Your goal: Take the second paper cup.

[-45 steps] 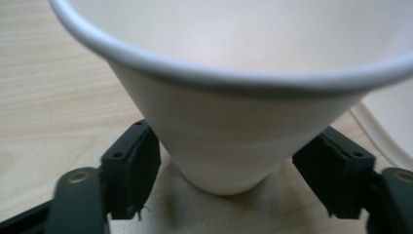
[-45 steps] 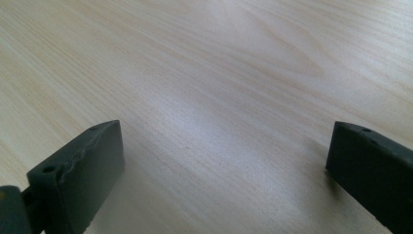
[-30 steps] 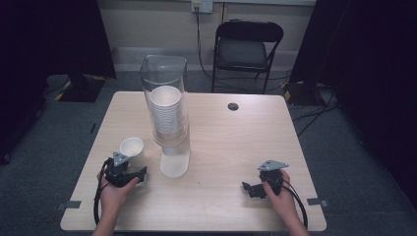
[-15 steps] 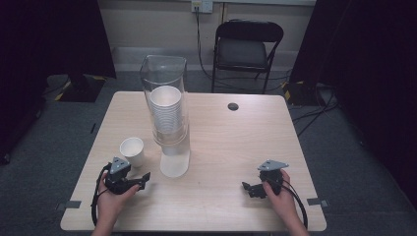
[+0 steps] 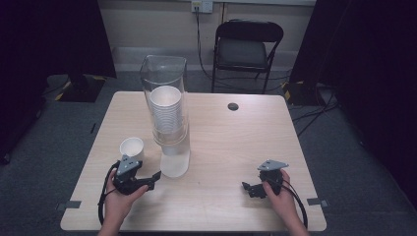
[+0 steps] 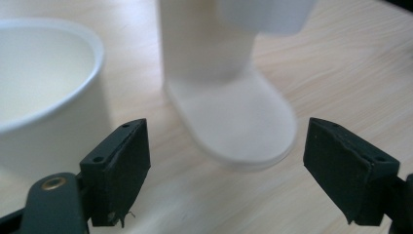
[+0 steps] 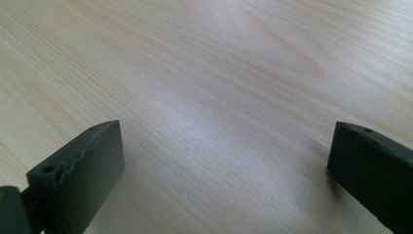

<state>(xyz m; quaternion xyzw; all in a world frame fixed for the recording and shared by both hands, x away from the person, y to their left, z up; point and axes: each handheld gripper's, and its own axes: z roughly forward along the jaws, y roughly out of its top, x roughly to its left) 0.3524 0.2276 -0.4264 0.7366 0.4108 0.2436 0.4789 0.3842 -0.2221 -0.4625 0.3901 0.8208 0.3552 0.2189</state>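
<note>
A single white paper cup (image 5: 132,147) stands on the wooden table (image 5: 231,142), left of a clear tube dispenser (image 5: 167,105) that holds a stack of white cups over a white base (image 5: 175,166). My left gripper (image 5: 153,180) is just in front of the cup, its jaws pointing right toward the base. They have just closed a little but are still open with nothing between them. In the left gripper view (image 6: 224,175) the cup (image 6: 44,87) is at the left and the base (image 6: 234,117) straight ahead. My right gripper (image 5: 247,190) rests open near the front right, over bare wood (image 7: 224,180).
A black folding chair (image 5: 248,46) stands behind the table. A small dark round grommet (image 5: 233,106) sits in the tabletop at the far middle. Cables lie on the grey floor to the right.
My left gripper has drawn back from the single cup toward the table's front edge and lifted slightly. The cup stays standing. The right gripper has not moved.
</note>
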